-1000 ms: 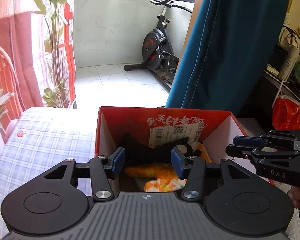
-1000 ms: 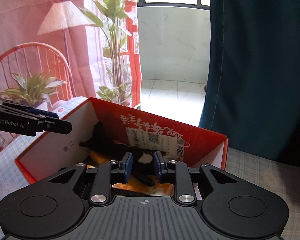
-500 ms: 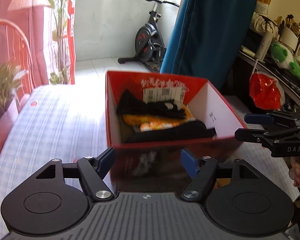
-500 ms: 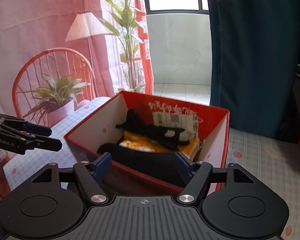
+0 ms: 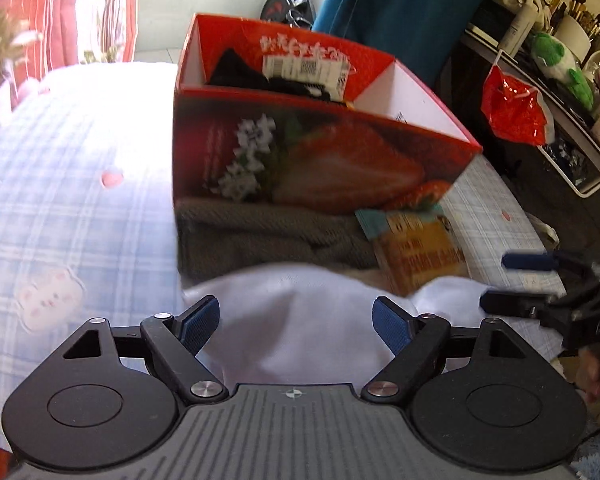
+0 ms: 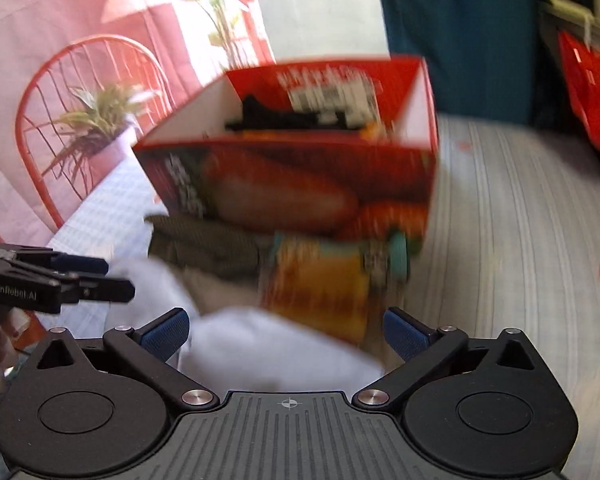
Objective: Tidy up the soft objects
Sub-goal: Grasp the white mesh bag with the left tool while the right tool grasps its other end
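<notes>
**Soft things piled before a red strawberry box**

One red box [image 5: 320, 168] stood open-topped on the checked surface [image 5: 72, 208], its near wall printed with large strawberries and small white flowers. Inside it, one black cloth item [image 5: 240, 74] lay against the far wall beside a white barcode label [image 5: 304, 68], and in the right wrist view a strip of orange fabric [image 6: 300, 133] showed beneath it.

Against the foot of the box lay three more things. One olive-grey knitted piece [image 5: 268, 236], folded and ribbed, rested touching the box's near wall. Just to its right, one orange packet [image 5: 416, 252] with a teal top edge leaned toward the box corner; whether it was soft could not be told. Nearest the cameras spread one white cloth [image 5: 300, 320], smooth and gently creased, partly overlapping the knitted piece.

Two hand-held grippers hovered over that white cloth. The left hand-held gripper [image 5: 296, 322] had its blue pads spread and still widening, with the cloth below the gap and nothing pinched. The right hand-held gripper [image 6: 286, 330] likewise had its jaws spreading wide, with the white cloth and the packet's lower edge beyond the gap, neither of them touched by the pads. The right wrist view was blurred.
</notes>
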